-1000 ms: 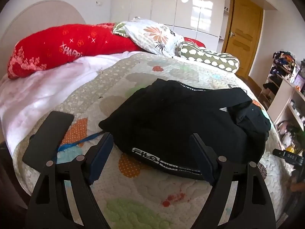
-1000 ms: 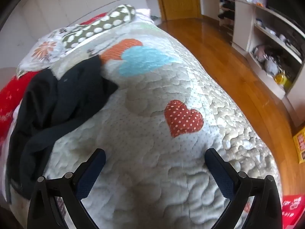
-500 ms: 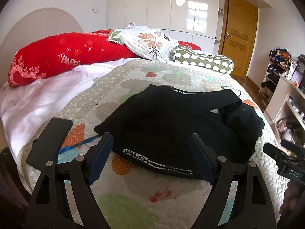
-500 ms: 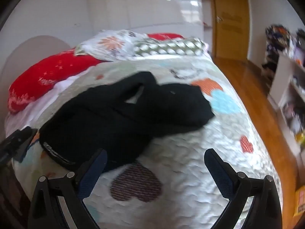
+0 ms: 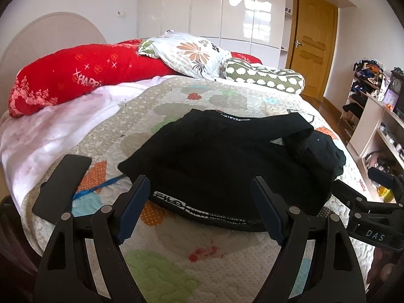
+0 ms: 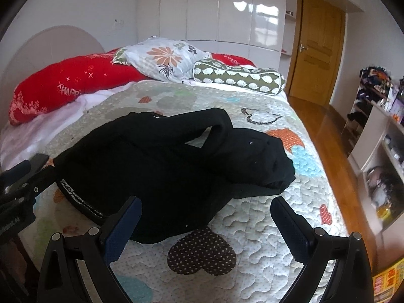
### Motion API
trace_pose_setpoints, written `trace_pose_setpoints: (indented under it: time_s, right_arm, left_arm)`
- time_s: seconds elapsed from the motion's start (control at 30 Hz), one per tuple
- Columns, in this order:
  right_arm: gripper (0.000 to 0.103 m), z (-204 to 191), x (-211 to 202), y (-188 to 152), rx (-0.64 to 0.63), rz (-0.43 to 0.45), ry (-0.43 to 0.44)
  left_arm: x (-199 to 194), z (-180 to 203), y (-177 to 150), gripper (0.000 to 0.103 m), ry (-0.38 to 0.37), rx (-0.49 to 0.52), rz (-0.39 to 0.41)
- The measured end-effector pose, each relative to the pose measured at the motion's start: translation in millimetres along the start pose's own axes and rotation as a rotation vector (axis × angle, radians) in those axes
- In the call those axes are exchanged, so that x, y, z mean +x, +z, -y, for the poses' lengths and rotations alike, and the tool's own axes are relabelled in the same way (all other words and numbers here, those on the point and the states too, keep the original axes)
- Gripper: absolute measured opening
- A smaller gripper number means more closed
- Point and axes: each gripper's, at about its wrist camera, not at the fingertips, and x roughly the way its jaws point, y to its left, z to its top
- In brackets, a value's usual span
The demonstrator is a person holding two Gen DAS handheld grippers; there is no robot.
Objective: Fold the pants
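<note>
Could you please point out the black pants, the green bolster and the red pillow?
black pants (image 6: 161,166), right wrist view, middle of the fabric.
green bolster (image 6: 240,79), right wrist view, its side.
red pillow (image 5: 83,80), left wrist view, lettered front.

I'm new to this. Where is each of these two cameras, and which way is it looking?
Left wrist view: sits on the left gripper, facing across the bed toward the pillows; its own two open fingers frame the black pants, and the right gripper shows at the right edge.
Right wrist view: sits on the right gripper, facing the same way from farther right; its open fingers and the left gripper show.
Shared: pants, quilt, red pillow, wooden door.
</note>
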Motion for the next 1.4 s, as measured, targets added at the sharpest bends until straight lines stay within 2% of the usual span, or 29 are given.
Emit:
trace_pose_setpoints:
  time_s: [0.2,0.8,1.0,1.13,1.4]
  right_arm:
    - [0.102,2,2,-2,-0.012,-0.008,-0.028]
    - [0.102,8,9,-4,-0.013,-0.026,-0.036]
    - [0.102,16,16,-6,-0.004,-0.040,-0.032]
    - [0.102,38,28,-2,0.042,-0.057,-0.028]
    - [0.101,59,65,21,0.103,-0.077,0.053]
  left_arm:
    - [4,4,-3,0.082,-0.011,0.003,-0.009]
    - [12,1,-5,0.082,-0.007,-0.013,-0.027]
    - [16,-17,-6,0.082,-0.015,-0.054,-0.042]
    - [19,-34,-8,0.082,0.000,-0.091,-0.050]
    - [40,-60,-14,0.082,0.040,-0.149,-0.104]
